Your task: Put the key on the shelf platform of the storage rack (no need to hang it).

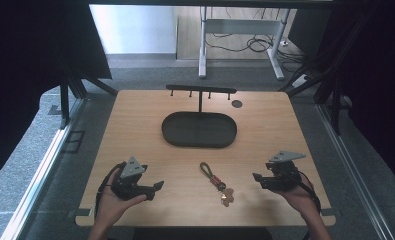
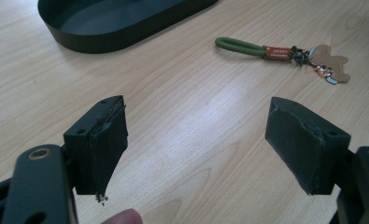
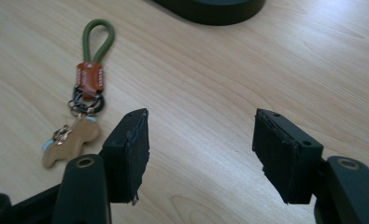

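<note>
Hands came in from the near edge of the wooden table (image 1: pixel 135 115), each cradling a gripper from below, palm turned up. On the person's left, the left gripper (image 1: pixel 157 185) rested low over the near-left part of the tabletop, its grey three-cornered plate on top and its jaws pointing toward the middle; in the left gripper view (image 2: pixel 194 144) the jaws stood wide apart with bare wood between them and a fingertip showing at the bottom edge. Opposite it, the right gripper (image 1: pixel 255 176) was held at the near-right, jaws aimed inward toward the other; in the right gripper view (image 3: pixel 201 149) they were parted, less widely, and held nothing. Between the two grippers lay the keychain (image 1: pixel 217 183) flat on the table, well apart from both, its green cord loop farther from the person and its tan charm nearer. Beyond it sat a dark oval tray (image 1: pixel 170 131), with a black hook stand (image 1: pixel 200 91) rising behind the tray.
</note>
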